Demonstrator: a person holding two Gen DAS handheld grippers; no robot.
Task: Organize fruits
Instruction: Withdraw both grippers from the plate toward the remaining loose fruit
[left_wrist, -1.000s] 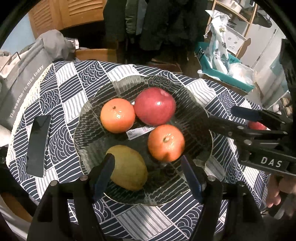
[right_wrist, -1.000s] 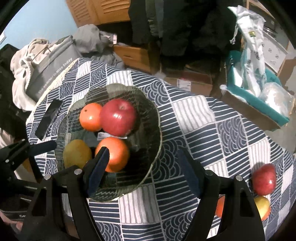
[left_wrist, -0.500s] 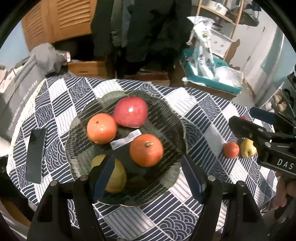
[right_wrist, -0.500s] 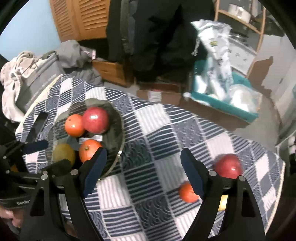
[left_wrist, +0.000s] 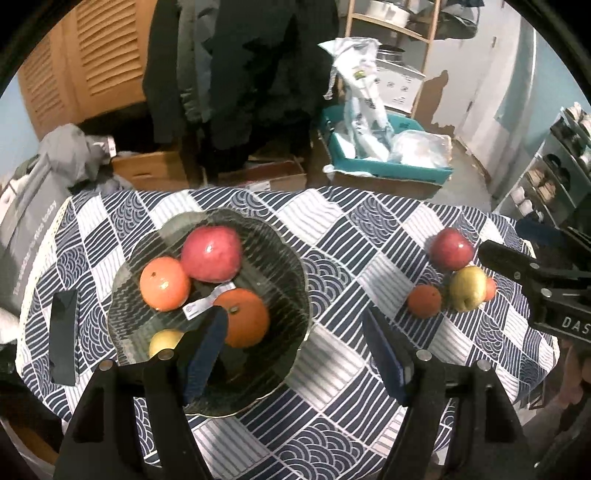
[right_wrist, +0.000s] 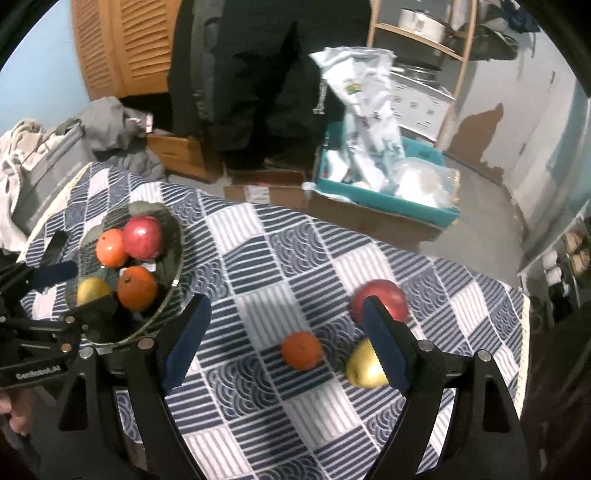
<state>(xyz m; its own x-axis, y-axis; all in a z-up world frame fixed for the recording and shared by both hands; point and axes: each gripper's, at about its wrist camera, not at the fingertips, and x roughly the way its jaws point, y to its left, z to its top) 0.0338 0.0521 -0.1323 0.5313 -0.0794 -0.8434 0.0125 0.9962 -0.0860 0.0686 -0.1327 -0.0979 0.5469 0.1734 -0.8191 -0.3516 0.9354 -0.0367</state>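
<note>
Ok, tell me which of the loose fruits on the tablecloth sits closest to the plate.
The small orange. It lies on the plate's side of the loose group; the red apple and yellow-green fruit sit beyond it.

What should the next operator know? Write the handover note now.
Left gripper: open, empty, above the near rim of the glass bowl.
Right gripper: open, empty, above the loose fruit.
Done: bowl holds a red apple, two oranges and a yellow fruit.
Left: on the tablecloth lie a loose red apple, loose orange and loose yellow fruit; another orange-red fruit peeks behind.
</note>
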